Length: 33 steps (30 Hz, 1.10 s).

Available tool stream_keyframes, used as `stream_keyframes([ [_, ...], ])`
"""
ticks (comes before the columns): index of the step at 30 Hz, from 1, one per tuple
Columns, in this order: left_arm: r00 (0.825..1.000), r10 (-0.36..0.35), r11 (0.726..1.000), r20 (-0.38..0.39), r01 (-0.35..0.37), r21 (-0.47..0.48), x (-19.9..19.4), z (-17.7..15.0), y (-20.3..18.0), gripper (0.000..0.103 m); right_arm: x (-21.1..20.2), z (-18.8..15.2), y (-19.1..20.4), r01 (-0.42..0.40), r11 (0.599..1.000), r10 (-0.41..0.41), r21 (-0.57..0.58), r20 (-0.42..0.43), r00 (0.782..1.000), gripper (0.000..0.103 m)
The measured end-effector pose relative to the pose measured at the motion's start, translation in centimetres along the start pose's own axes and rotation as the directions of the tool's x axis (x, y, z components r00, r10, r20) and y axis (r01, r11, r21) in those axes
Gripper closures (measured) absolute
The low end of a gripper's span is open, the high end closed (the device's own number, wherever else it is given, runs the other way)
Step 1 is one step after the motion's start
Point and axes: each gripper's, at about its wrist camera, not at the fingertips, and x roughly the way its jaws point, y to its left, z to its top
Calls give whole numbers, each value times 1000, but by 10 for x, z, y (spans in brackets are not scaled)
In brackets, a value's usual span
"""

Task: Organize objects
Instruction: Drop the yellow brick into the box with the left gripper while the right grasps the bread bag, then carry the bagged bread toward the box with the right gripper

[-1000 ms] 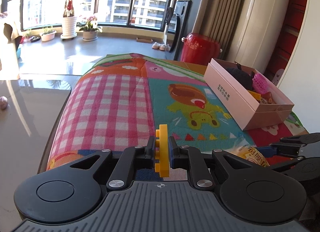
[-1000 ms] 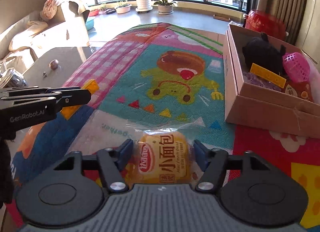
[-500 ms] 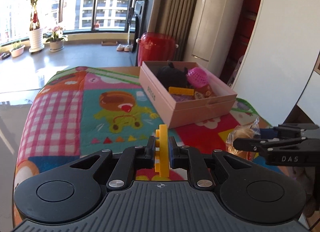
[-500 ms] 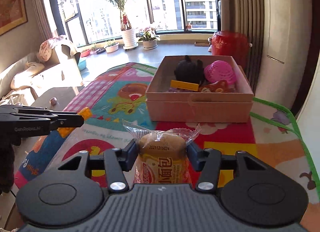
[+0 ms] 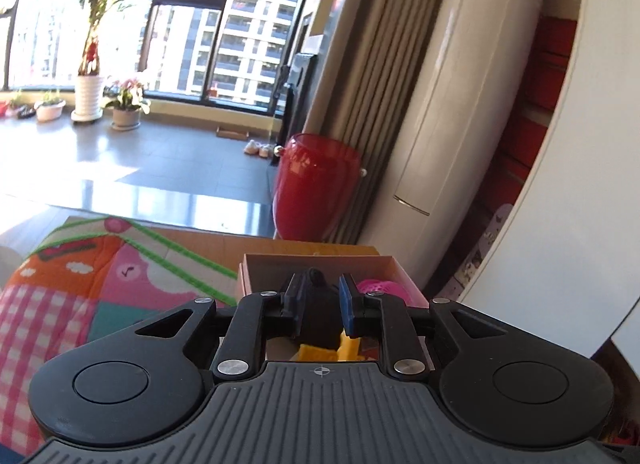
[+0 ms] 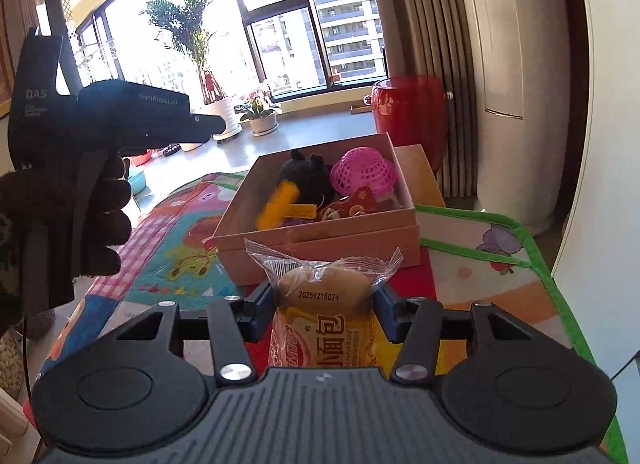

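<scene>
The left claw (image 5: 320, 296) hovers over the cardboard box (image 6: 320, 240). Its jaws have just been opening and now stand a little apart with nothing pinched between them. The yellow block (image 6: 278, 204) shows as a blur inside the box, low against the black plush toy (image 6: 306, 172); it looks freshly let go. So that half of the job seems done.

The step in hand is the right one. The right claw (image 6: 324, 296) is closed on a wrapped bread roll (image 6: 324, 304), held upright just short of the box's near wall, above the colourful mat (image 6: 480, 264) on the tabletop.

To place it well, the person should lift the roll clear of the near rim before going forward (the crinkled wrapper end sticks up and out and could snag the cardboard). The freest spot looks like the near right part, in front of the pink mesh ball (image 6: 364, 172). The roll should be lowered close to the contents before the jaws part, so it settles instead of tumbling. The grip should stay light, since bread crushes. The left claw had best draw aside first, as both would crowd the same opening.
</scene>
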Motion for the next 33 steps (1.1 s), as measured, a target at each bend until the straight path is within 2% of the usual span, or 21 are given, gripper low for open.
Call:
stream_keyframes([
  [2,1000,-1,998,2,1,-65,-4,-3,20,82,0,7,-4,10,1000,-10,9,9,1000,51],
  [6,999,36,998,-14,-37,-51,-18,-21,48,82,-4,35,-11,12,999,-14,31,46,999,51],
  [10,998,7,997,-61,-12,-72,-34,-45,70,82,-4,81,-3,8,999,-12,35,125,992,51],
  [12,997,-3,998,-80,-2,-68,-38,-54,75,82,9,106,8,-18,1000,15,23,136,991,51],
  [14,994,-12,996,-107,3,-84,-40,-61,78,82,32,128,22,-46,999,44,17,107,993,51],
  [15,993,-13,995,-120,2,-95,-40,-64,79,82,49,137,30,-61,998,60,2,77,995,50],
  [17,990,-2,994,-140,-13,-106,-38,-66,81,82,86,147,45,-55,998,56,-28,25,998,30],
  [18,989,6,994,-148,-22,-108,-37,-66,82,82,102,147,48,-23,1000,23,-16,4,1000,20],
  [21,986,13,994,-165,-31,-108,-35,-66,82,82,124,141,38,-6,1000,7,28,-37,999,20],
  [24,987,-5,995,-163,-11,-96,-32,-67,74,82,113,126,19,24,999,-23,40,-23,999,20],
  [29,987,-43,997,-155,31,-76,-20,-65,51,82,76,79,-7,127,988,-124,-92,39,992,14],
  [33,991,-18,999,-136,14,-29,-3,-62,33,82,72,39,-23,183,966,-184,-185,11,983,14],
])
